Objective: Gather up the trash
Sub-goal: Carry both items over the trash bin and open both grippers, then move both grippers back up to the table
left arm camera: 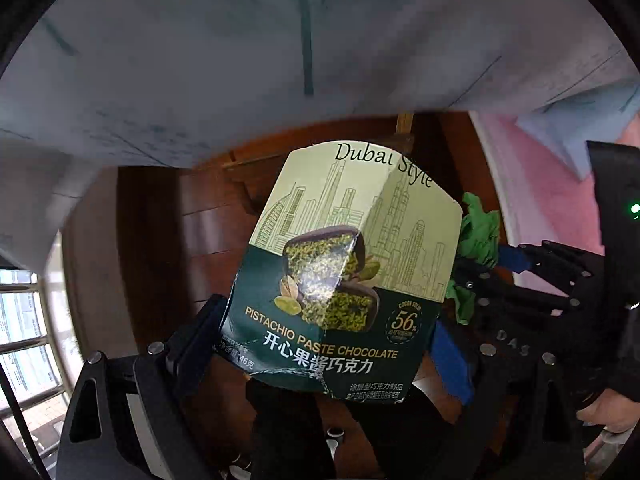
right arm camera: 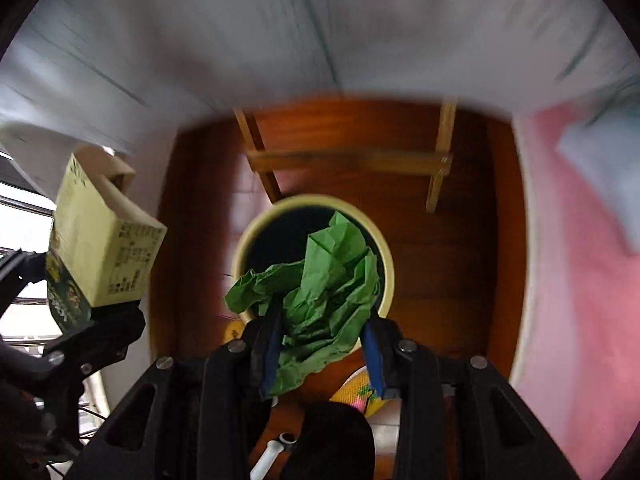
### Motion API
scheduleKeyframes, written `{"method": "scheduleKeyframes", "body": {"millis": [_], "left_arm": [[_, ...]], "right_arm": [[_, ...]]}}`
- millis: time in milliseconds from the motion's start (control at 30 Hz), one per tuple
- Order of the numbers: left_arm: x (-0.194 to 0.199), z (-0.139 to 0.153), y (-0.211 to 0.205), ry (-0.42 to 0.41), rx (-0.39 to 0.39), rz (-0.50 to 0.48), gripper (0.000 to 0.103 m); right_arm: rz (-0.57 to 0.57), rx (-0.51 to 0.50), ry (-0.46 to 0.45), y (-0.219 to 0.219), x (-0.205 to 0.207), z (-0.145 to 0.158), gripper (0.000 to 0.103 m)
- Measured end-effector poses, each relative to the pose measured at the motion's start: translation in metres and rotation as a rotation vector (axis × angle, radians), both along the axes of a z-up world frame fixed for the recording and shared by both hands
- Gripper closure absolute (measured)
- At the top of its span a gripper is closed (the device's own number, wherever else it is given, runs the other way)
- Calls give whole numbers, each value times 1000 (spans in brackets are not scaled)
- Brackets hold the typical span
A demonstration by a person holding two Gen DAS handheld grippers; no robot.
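Observation:
My left gripper [left arm camera: 320, 344] is shut on a green and cream pistachio chocolate box [left arm camera: 344, 264] and holds it up in the air. The box also shows at the left of the right wrist view [right arm camera: 100, 240]. My right gripper [right arm camera: 324, 344] is shut on a crumpled green paper [right arm camera: 320, 280] and holds it above a round cream-rimmed bin [right arm camera: 240, 252] on the wooden floor. The paper also shows at the right of the left wrist view [left arm camera: 478, 236], beside the box.
A pale tablecloth [right arm camera: 320, 32] hangs across the top of both views. A wooden frame [right arm camera: 352, 160] stands beyond the bin. A pink surface [right arm camera: 568, 272] lies on the right. A yellow patterned item [right arm camera: 356, 392] lies on the floor near my right gripper. A window [left arm camera: 24, 340] is at the far left.

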State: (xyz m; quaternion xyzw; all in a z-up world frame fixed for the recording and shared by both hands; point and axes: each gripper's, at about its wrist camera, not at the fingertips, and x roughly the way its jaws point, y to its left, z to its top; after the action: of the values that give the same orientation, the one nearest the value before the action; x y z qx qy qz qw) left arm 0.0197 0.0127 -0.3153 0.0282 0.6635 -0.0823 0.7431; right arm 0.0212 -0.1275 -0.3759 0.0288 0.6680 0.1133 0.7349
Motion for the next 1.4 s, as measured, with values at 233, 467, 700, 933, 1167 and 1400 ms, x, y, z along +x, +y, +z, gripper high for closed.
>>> {"method": "scheduleKeyframes", "body": {"millis": [233,467,700,933,1167,1400], "left_arm": [[9,-99,0,23,-9,-29,10],[13,-149,1,63,-15,-46,1],[17,-156,2,58,-22,-51,1],[16,-136,2,51,-4,-52,1],[6,-67,4,24,9,-56,1],[-3,23,6,-4,18,-56,1]], "right_arm": [[1,-21,27,8,4,-99,66],[-34,-6,45,5,2,-138,45],[-44,-13,45,0,-1,-137,43],[-77,-13,26,-6,-2,-104,43],[-141,-16,2,-17,-9,-30,43],[-205,-5,-21,-32,-22,64,43]]}}
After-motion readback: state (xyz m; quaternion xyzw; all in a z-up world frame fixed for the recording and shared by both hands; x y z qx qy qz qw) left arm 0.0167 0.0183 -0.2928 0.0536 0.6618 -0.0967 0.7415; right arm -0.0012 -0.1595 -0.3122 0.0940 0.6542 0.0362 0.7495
